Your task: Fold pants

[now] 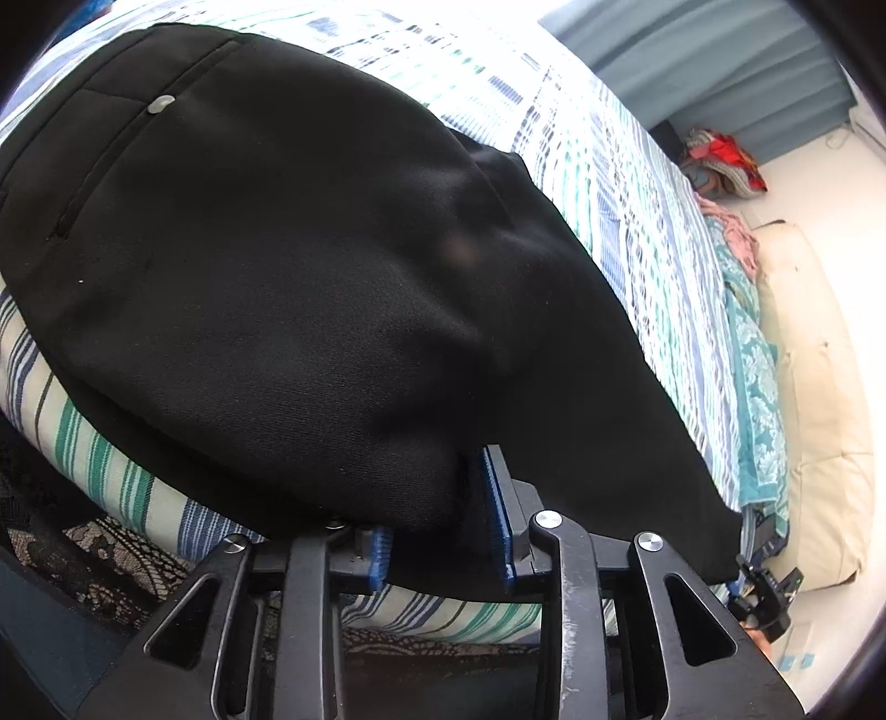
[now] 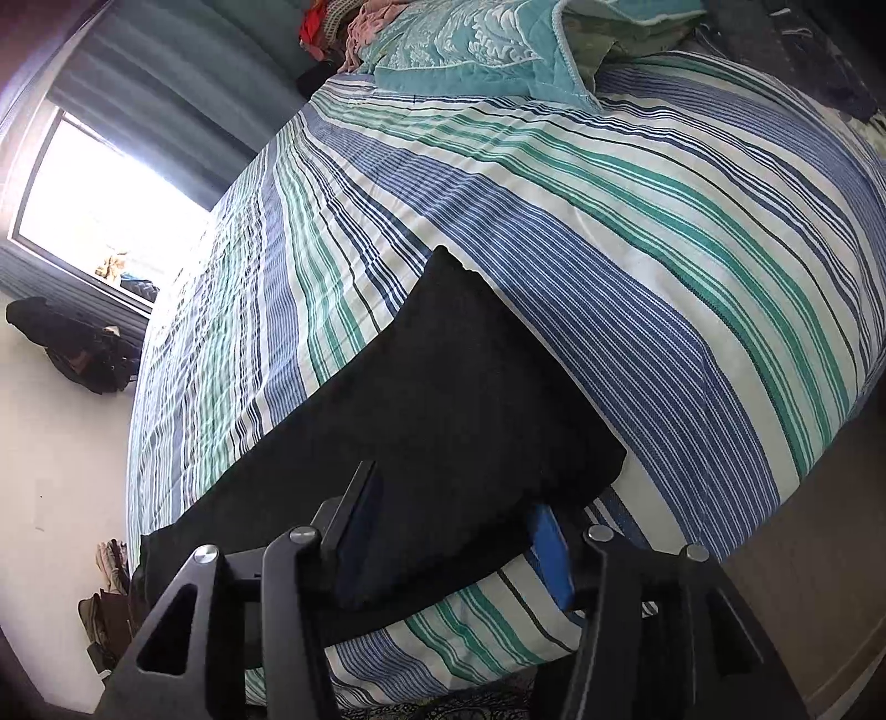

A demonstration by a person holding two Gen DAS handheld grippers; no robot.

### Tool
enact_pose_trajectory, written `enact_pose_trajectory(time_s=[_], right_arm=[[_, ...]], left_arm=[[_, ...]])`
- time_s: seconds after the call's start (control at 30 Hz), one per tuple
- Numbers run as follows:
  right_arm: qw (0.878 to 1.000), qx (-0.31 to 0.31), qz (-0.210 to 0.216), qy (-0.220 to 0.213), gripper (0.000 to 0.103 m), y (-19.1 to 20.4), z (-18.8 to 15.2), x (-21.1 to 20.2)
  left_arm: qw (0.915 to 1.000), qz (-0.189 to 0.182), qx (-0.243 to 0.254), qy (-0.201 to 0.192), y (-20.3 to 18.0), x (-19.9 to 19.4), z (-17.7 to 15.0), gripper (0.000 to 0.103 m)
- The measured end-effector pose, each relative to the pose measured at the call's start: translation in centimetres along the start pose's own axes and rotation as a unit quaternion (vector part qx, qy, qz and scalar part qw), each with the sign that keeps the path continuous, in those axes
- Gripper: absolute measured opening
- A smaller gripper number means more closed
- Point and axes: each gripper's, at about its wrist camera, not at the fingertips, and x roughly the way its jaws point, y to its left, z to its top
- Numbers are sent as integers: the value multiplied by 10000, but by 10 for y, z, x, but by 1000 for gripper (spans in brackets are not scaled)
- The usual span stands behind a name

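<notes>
Black pants (image 1: 288, 266) lie on a striped bed, with the waistband and a pocket button at the upper left of the left wrist view. My left gripper (image 1: 443, 531) has its blue-padded jaws apart around a fold of the pants near the bed's edge. In the right wrist view the leg end of the pants (image 2: 443, 410) lies across the bed's near edge. My right gripper (image 2: 459, 531) is open, its jaws on either side of the cloth edge. The right gripper also shows small in the left wrist view (image 1: 767, 598).
The striped blue, green and white bedcover (image 2: 609, 221) fills both views. A teal quilt (image 2: 482, 50) and piled clothes lie at the far end. A window (image 2: 94, 205) and clothes on the floor (image 2: 77, 343) are at left. A cream cushion (image 1: 814, 387) lies beside the bed.
</notes>
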Motion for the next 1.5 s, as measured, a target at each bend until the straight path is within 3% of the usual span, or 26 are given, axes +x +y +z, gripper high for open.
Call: enact_pose_trajectory(time_s=[0.07, 0.1, 0.13, 0.3, 0.57, 0.63, 0.7, 0.77, 0.8, 0.83, 0.9, 1.03, 1.1, 1.17, 1.2, 1.23, 1.27, 1.3, 1.33, 1.37, 1.43, 1.5], right_arm=[[9999, 83, -47, -62, 42, 0, 0, -1], [9998, 118, -107, -72, 15, 0, -1, -1], [9997, 181, -149, -81, 6, -3, -2, -1], [9989, 264, -244, -310, 5, -5, -4, -12], [9974, 495, -511, -145, 5, -14, -3, -5], [9974, 440, -575, -46, 6, -13, -3, -1], [9967, 451, -667, 59, 6, -13, -3, 3], [9965, 442, -704, 53, 17, -11, -2, -1], [9967, 418, -694, 63, 34, -9, -4, -5], [9974, 382, -603, 54, 58, -6, -6, -12], [9962, 248, -829, -78, 89, 1, -13, -30], [9890, -55, -1373, -555, 89, 9, -31, -69], [9846, -296, -1511, -829, 89, 21, -39, -82], [9845, -486, -1401, -938, 89, 42, -47, -84], [9860, -559, -1260, -936, 89, 54, -52, -80], [9880, -652, -1089, -882, 89, 70, -57, -72], [9897, -765, -914, -793, 89, 85, -62, -61], [9909, -881, -743, -696, 89, 101, -68, -49], [9915, -993, -589, -607, 89, 118, -75, -37], [9914, -1110, -451, -524, 89, 133, -82, -25], [9890, -1409, -208, -396, 89, 163, -100, -2], [9836, -1781, -123, -251, 89, 189, -119, 22]], left_arm=[[9999, -63, -145, -34, 7, -1, 1, 25], [9998, -129, -176, -15, 10, -1, 1, 7], [9997, -156, -176, 3, 10, -2, 0, 6], [9999, -108, 119, -55, -2, -16, -5, 4], [9992, 242, 127, 299, 4, -9, -5, 5], [9982, 399, 148, 431, 4, -1, -5, 13], [9976, 443, 175, 496, 2, -1, -4, 15], [9952, 633, 362, 655, -6, -8, -7, 30], [9929, 795, 478, 749, -10, -14, -11, 52], [9904, 961, 585, 801, -13, -23, -17, 69], [9872, 1167, 795, 735, -17, -45, -26, 71], [9837, 1331, 1208, 20, -31, -88, -18, 74], [9747, 1517, 1591, -404, -44, -88, -2, 79], [9603, 1809, 1982, -766, -54, -71, 15, 80], [9496, 2065, 2232, -759, -57, -55, 22, 80], [9338, 2476, 2524, -551, -58, -34, 26, 74], [9110, 3059, 2755, -227, -53, -10, 28, 65], [8914, 3558, 2807, 20, -38, 4, 33, 41], [8905, 3692, 2657, 115, -23, 7, 36, 37], [8987, 3652, 2427, 12, -7, -2, 37, 40], [8996, 3897, 1962, -190, 13, -19, 50, 68], [9149, 3715, 1577, -97, 31, -22, 60, 81]])
